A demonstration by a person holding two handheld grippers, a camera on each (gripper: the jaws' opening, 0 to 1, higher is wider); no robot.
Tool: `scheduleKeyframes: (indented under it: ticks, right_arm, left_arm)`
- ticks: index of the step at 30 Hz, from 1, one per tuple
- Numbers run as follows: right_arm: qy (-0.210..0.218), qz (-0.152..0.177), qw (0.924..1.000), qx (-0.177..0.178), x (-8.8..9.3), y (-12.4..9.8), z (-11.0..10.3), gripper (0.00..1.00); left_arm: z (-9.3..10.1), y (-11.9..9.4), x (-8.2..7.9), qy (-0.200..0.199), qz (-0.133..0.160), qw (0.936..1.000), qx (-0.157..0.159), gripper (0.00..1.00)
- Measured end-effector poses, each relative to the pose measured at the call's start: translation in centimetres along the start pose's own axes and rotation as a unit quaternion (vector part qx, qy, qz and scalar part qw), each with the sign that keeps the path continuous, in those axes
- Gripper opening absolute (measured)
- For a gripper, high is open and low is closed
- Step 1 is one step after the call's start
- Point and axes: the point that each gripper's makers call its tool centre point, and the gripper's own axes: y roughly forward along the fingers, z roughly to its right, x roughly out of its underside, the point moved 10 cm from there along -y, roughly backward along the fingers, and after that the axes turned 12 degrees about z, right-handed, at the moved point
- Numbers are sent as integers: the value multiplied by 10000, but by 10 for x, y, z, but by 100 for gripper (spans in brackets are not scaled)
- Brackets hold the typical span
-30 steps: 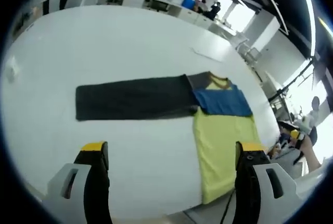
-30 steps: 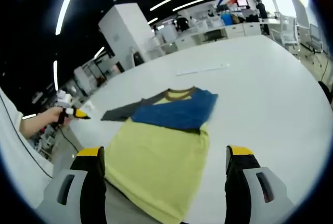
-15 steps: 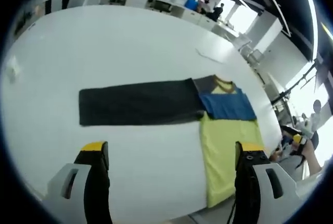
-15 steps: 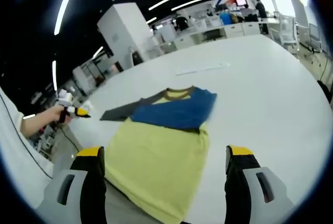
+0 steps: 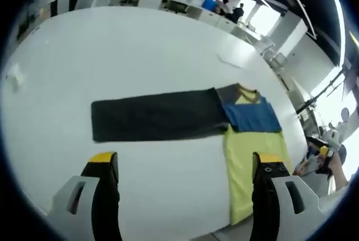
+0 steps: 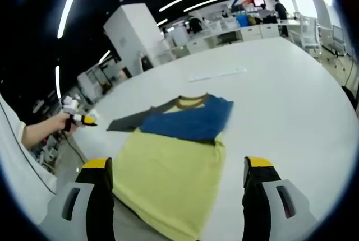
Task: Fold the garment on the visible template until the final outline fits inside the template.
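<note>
Both hand-held grippers (image 5: 182, 165) (image 6: 178, 168) wide open, empty, above garment (image 6: 176, 151) on white table (image 5: 112, 56)

bare white table (image 5: 112, 50) around garment (image 6: 174, 162); nothing obstructing

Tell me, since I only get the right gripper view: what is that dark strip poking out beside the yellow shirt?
Observer: It is the shirt's dark sleeve. The left gripper view shows it stretched out long and flat across the white table, not folded in.
Operator: Is the left gripper holding that sleeve?
Observer: No. The left gripper has its jaws wide apart with nothing between them, and it sits short of the sleeve's near edge.
Operator: And where is my own gripper from over there?
Observer: The right gripper shows small at the table's edge, past the yellow shirt, held in a hand.
</note>
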Motion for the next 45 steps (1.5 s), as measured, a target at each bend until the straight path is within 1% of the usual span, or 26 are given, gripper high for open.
scheduleKeyframes:
  ticks: [11,19,24,26,29,38,42,45]
  right_arm:
    - [44,-46,10000,14,-1,3,-2,96]
    - [57,-38,10000,17,-5,8,-3,96]
    - [113,-31,9999,-30,-6,12,-6,96]
    - [223,125,9997,-5,-11,12,-5,96]
    - [322,262,9991,23,-18,11,-2,96]
    - [368,323,9987,168,-28,13,5,96]
    - [325,242,9990,189,-30,20,5,96]
    - [312,253,9991,147,-33,27,3,96]
  left_arm:
    - [-7,11,0,37,-107,9999,-26,96]
    - [-21,17,-8,-27,-60,9999,-125,96]
    - [-29,21,-8,-67,-60,9997,-224,95]
    - [-32,24,-6,-111,-71,9997,-226,95]
    - [-35,26,-5,-121,-86,9996,-241,95]
    - [-50,30,0,-228,-43,9992,-321,95]
    - [-58,31,1,-212,-50,9990,-403,95]
    - [-65,32,0,-246,-36,9987,-439,95]
